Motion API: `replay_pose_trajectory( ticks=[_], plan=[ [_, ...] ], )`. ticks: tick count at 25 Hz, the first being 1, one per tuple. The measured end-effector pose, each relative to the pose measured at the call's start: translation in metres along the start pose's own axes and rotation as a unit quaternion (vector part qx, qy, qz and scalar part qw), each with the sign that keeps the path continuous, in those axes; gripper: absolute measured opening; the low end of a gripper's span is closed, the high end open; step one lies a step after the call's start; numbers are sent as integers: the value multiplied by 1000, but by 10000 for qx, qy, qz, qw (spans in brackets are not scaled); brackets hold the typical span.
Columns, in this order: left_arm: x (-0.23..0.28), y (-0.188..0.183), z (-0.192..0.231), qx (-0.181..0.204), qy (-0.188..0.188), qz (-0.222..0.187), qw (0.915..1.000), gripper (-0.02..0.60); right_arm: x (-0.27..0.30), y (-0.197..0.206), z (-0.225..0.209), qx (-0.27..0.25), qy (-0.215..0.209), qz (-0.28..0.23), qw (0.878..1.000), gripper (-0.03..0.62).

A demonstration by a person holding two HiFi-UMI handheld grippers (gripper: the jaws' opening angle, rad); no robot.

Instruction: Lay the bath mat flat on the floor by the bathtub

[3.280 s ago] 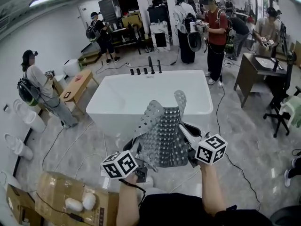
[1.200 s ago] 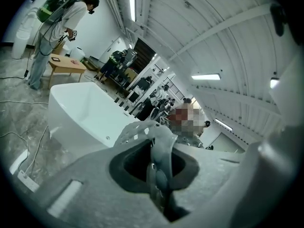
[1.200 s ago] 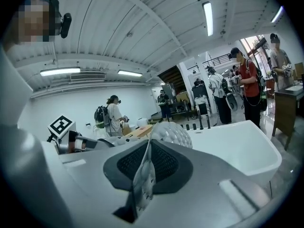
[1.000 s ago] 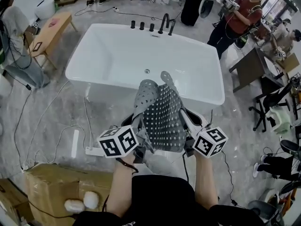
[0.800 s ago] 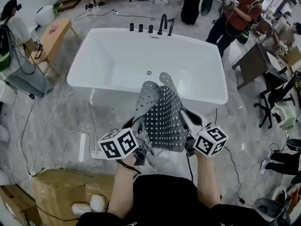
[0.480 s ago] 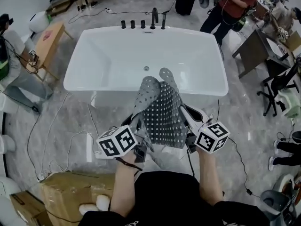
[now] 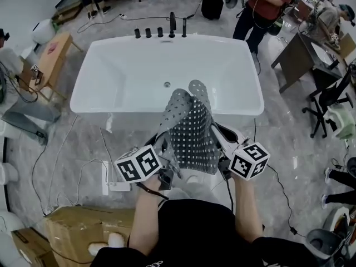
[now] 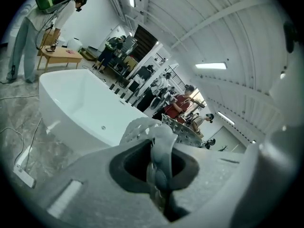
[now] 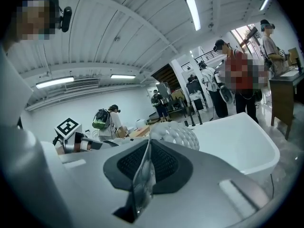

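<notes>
The grey perforated bath mat [image 7: 192, 132] is held up in the air, off the floor [image 7: 72, 143], just on the near side of the white bathtub [image 7: 111, 109]. The left claw [image 7: 165, 156] is clamped on the mat's left edge and the right claw [image 7: 221, 152] on its right edge. The mat's far end curls upward. A cardboard box [image 7: 83, 227] lies near left.

A large open hall fitted out as a test lab is shown — a freestanding bathtub [image 7: 128, 71] is set on bare grey floor [image 7: 281, 143] beside a cardboard box [image 7: 78, 227] and an office chair [image 7: 328, 102]. Strip lights [image 9: 192, 12] are hung under a corrugated ceiling [image 9: 142, 32] — other people [image 7: 261, 7] are seen standing about.
</notes>
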State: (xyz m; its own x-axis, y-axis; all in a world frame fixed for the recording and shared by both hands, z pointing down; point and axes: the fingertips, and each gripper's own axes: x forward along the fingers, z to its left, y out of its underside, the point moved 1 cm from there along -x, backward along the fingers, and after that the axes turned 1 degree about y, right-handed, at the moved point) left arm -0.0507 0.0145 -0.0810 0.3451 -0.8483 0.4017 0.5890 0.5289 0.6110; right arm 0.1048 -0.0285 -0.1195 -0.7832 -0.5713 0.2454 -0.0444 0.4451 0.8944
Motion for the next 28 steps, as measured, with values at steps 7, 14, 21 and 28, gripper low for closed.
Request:
replay_pose_trajectory(
  ticks=[7, 14, 21, 28],
  plan=[
    [8, 10, -10, 29, -116, 96, 9999, 18, -9, 7, -22, 87, 52, -25, 9999, 23],
    [23, 25, -8, 239, -233, 455, 9984, 18, -12, 34, -25, 323, 99, 59, 9994, 25],
    [40, 46, 11, -38, 25, 744, 9972, 18, -7, 59, -34, 370, 420, 291, 9980, 25],
    [53, 39, 40, -70, -181, 1011, 9947, 18, 15, 65, -59, 795, 676, 323, 9940, 25]
  ],
)
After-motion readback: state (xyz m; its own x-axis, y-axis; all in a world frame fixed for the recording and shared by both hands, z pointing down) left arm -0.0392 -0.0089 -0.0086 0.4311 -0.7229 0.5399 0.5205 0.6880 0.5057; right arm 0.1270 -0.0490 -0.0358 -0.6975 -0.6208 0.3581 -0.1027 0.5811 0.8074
